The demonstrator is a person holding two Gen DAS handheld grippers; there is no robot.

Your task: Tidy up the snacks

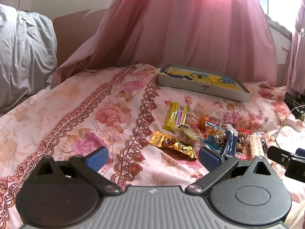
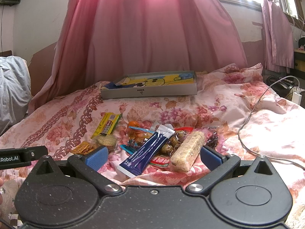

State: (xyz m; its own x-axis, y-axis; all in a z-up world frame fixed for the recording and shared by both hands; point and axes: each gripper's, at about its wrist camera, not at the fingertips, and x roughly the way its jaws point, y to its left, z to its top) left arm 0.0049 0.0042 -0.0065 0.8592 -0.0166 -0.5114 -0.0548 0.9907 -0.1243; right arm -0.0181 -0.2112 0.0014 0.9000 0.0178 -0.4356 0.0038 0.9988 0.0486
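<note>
Hovering low, both jaws spread and empty: right gripper (image 2: 153,157) over dark blue foil stick sachet (image 2: 147,151) atop loose snack heap on floral bedsheet (image 2: 238,118), shallow grey cardboard box (image 2: 148,93) beyond; slippery overlap, risking dragging neighbours

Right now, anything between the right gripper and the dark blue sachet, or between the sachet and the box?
Nothing visible. The right gripper is open with the dark blue sachet lying directly ahead on top of the pile. Beyond it lie the orange snack and bare bedspread up to the box; lifting clears those.
</note>
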